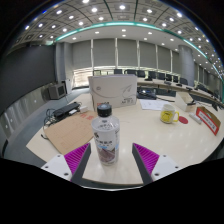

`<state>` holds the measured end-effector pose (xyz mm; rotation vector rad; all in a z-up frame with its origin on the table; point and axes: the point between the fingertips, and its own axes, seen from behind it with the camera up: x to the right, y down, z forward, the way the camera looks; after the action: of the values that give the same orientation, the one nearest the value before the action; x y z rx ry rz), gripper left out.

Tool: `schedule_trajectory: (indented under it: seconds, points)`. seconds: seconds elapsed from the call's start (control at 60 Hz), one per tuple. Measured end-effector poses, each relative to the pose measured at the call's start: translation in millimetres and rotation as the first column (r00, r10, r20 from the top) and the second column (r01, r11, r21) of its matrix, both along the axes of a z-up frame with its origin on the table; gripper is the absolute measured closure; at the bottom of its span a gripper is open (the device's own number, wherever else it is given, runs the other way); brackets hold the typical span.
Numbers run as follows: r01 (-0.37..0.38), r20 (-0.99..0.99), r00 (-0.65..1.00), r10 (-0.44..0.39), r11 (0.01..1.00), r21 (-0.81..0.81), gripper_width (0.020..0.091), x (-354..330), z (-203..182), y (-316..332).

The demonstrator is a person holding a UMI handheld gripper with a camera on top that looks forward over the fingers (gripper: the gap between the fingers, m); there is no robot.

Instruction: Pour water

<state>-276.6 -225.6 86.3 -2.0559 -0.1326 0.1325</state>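
Held low over a pale table (150, 135), the gripper (108, 160) reaches forward with its two dark fingers spread apart, each lined with a magenta pad (77, 155) on its inner face. Between them stands a clear plastic bottle (106, 135) — upright, round-shouldered, with a dark cap and a printed label around its middle — resting on the table with a visible gap at either side, so the fingers bracket it without pressing on it. To the bottle's left lies a flat brown sheet of cardboard (68, 132), matte and rectangular, set at an angle. Beyond the bottle stands a white box-like object (112, 89) with smooth sides. Off to the right sits a small yellow cup (168, 115), and further right a flat red item (207, 120) lies near the table's edge; what it is cannot be told. The tabletop is smooth and light-coloured. Around it spreads a large office room — rows of desks with monitors (150, 76), tall windows (125, 52) along the far wall, and a dark ceiling dotted with round lights (95, 9).
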Motion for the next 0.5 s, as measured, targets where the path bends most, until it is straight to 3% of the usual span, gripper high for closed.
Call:
schedule_trajectory:
  seconds: [0.167, 0.267, 0.5]
  points:
    - [0.054, -0.014, 0.998, -0.054, 0.997, 0.060, 0.0279, -19, -23, 53]
    - [0.079, 0.023, 0.996, -0.082, 0.991, 0.106, 0.0513, -17, -29, 68]
    - [0.071, 0.026, 0.997, -0.075, 0.989, 0.131, 0.0673, -17, -29, 76]
